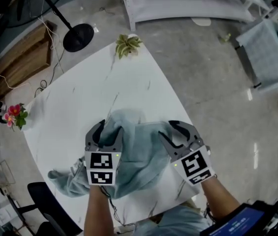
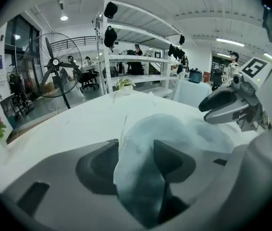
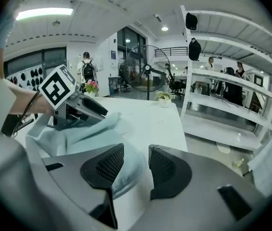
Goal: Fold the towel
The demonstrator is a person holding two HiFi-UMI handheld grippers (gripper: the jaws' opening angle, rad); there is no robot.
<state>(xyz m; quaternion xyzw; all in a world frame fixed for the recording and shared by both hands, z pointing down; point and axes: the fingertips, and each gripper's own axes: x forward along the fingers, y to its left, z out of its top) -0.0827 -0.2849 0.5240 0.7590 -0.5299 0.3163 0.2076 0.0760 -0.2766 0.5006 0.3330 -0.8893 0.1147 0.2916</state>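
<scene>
A light blue towel [image 1: 139, 154] lies crumpled on the near part of the white table [image 1: 80, 102]. My left gripper [image 1: 110, 128] stands over its left side with jaws apart. In the left gripper view a raised fold of the towel [image 2: 141, 177] fills the gap between the pads of the left gripper [image 2: 136, 143]. My right gripper [image 1: 165, 128] is at the towel's right edge, open. In the right gripper view the towel [image 3: 68, 134] rests against the left pad of the right gripper [image 3: 136, 148], and a clear gap shows to the other pad.
A small potted plant [image 1: 127, 45] stands at the table's far corner and pink flowers [image 1: 14, 116] at its left edge. A fan's round base [image 1: 78, 37] sits on the floor beyond, and a black chair [image 1: 45, 200] at the near left. The table's right edge runs just beside my right gripper.
</scene>
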